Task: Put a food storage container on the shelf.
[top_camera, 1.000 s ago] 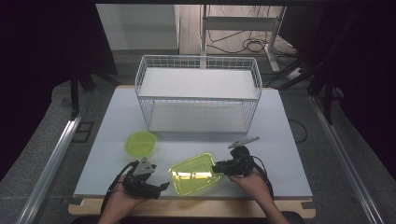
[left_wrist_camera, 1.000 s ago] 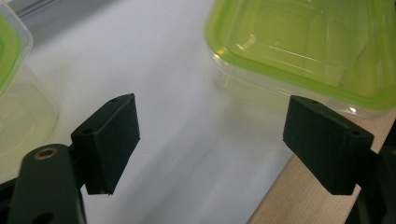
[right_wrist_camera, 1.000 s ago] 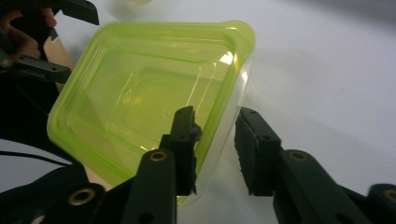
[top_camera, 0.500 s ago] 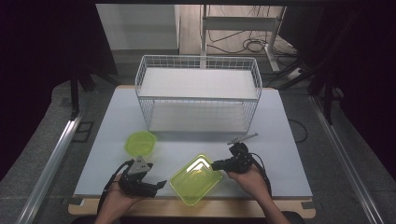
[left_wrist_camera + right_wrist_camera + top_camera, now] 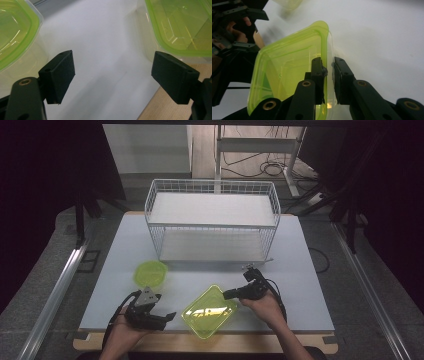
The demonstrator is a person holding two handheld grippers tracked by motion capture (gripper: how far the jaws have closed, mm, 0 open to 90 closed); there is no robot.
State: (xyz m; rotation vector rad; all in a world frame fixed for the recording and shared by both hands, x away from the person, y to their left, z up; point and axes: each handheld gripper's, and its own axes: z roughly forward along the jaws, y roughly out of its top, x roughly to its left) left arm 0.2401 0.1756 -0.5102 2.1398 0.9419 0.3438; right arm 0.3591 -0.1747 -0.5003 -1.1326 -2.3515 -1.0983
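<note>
In the high view the green container [image 5: 209, 311] lies on the counter [image 5: 300, 270] in front of the wire basket [image 5: 212, 220], tipped up since 1 second ago; the right gripper [image 5: 231, 294] pinches its near rim. In the left gripper view the left gripper [image 5: 112, 72] gapes, grasping nothing. In the right gripper view, jaws that have just been closing clamp the thin wall, which looks light, flexible and slippery, so the rim seems the best hold.
</note>
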